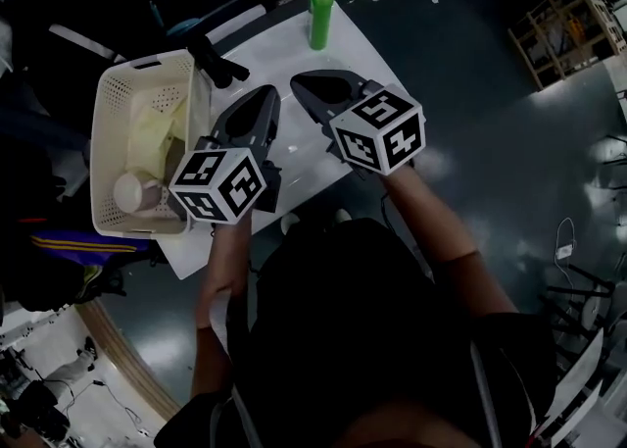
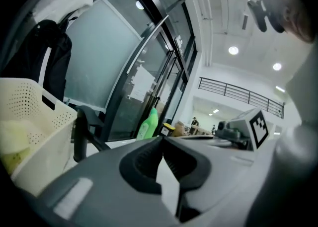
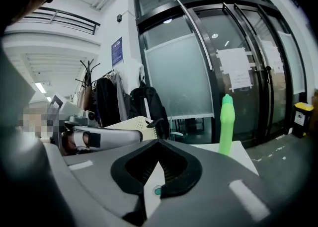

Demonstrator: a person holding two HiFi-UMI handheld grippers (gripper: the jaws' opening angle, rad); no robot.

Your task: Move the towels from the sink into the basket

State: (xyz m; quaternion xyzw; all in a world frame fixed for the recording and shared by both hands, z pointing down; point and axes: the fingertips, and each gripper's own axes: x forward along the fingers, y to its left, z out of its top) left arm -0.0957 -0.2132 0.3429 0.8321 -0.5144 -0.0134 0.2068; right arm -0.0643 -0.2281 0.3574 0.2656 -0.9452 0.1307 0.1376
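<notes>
While both grippers hung over the white surface (image 1: 338, 54) just right of the basket (image 1: 110, 103), a pale yellow towel (image 1: 157, 130) lay crumpled inside that basket, with a pale rolled item (image 1: 137, 191) at the basket's near end. The left gripper (image 1: 266, 93), the one closer to the basket, had its jaws clenched tip to tip with nothing between them. The right gripper (image 1: 298, 81), just beyond it from the basket, was likewise closed and empty. A black faucet (image 1: 217, 61) stood just beside the basket's far right corner. A green bottle (image 1: 320, 7) stood upright farther right of the basket, at the surface's far edge.
</notes>
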